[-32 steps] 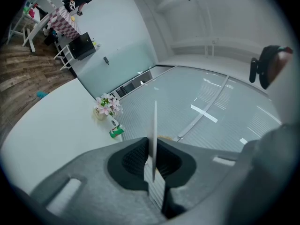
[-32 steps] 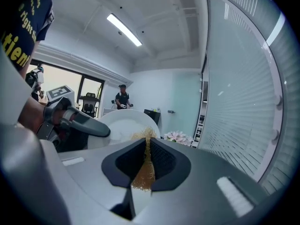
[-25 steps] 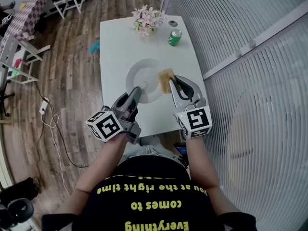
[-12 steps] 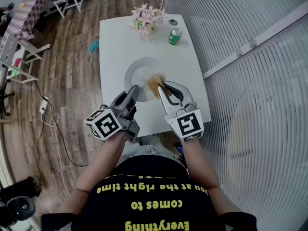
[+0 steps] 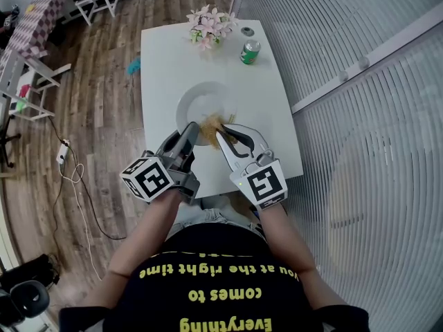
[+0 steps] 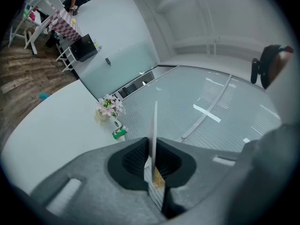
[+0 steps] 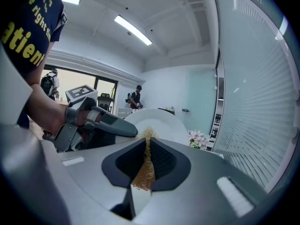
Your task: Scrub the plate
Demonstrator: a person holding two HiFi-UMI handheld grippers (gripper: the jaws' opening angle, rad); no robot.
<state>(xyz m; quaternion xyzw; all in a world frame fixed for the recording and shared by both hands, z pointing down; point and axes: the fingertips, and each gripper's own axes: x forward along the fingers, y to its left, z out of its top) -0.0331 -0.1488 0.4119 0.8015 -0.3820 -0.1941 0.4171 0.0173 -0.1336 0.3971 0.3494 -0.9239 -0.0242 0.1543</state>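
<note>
While the left gripper (image 5: 188,134) is clamped tight on the near rim of the plate (image 5: 201,101), the right gripper (image 5: 223,135) has its jaws squeezed on a golden scrubber (image 5: 212,124). The scrubber is touching the plate's near-right part, just beside the left jaws. Plate's around the middle of the white table (image 5: 166,61). Farther back there's a green can (image 5: 250,51) on the right, and pink flowers (image 5: 207,28) near the far edge.
</note>
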